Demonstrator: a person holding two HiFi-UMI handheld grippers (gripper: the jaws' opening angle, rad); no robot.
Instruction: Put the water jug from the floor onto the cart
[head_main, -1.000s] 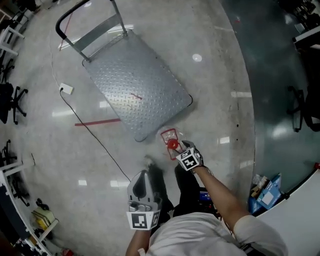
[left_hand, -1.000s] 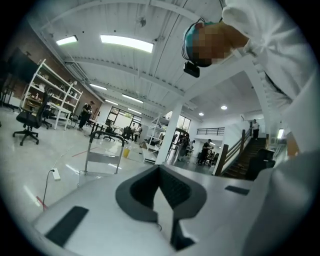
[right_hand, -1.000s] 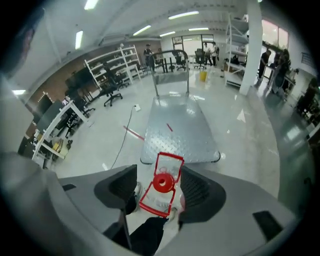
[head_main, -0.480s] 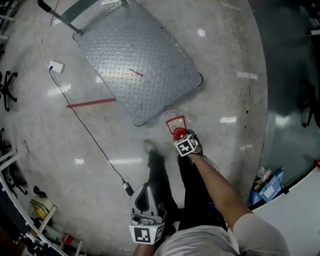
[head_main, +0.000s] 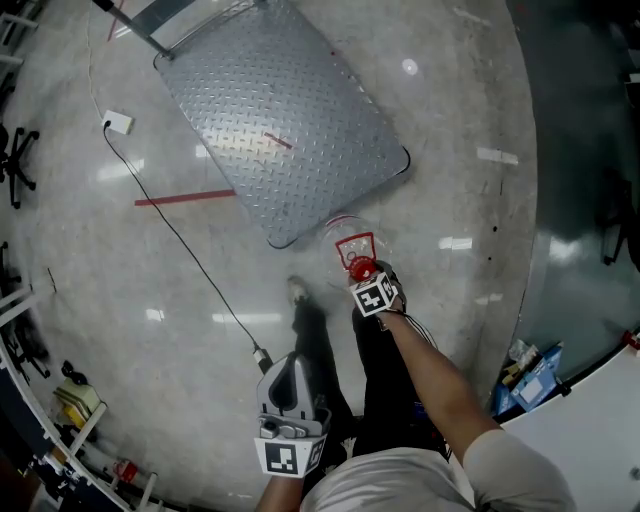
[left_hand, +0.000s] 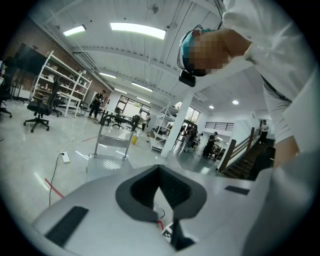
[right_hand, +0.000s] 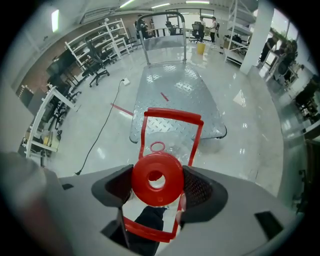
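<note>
The water jug (head_main: 343, 246) is clear with a red cap (head_main: 357, 268) and a red handle frame. It stands on the floor just off the near corner of the cart (head_main: 290, 130), a steel checker-plate platform. My right gripper (head_main: 361, 274) points almost straight down over the jug. In the right gripper view the cap (right_hand: 156, 178) sits between the wide-spread pads of my right gripper (right_hand: 156, 189), which is open. My left gripper (head_main: 288, 364) hangs apart from the jug, near my legs, shut and empty. In the left gripper view, my left gripper (left_hand: 160, 172) points at the distant cart (left_hand: 110, 150).
A black cable runs from a white power strip (head_main: 118, 122) across the floor towards my feet. A red tape line (head_main: 185, 198) lies left of the cart. Blue boxes (head_main: 536, 381) sit at the right by a darker floor area. Shelving and office chairs line the left edge.
Both grippers have sunk. The right one has come down over the jug's red cap, which now sits between its jaws. The left one has dropped lower in the view.
</note>
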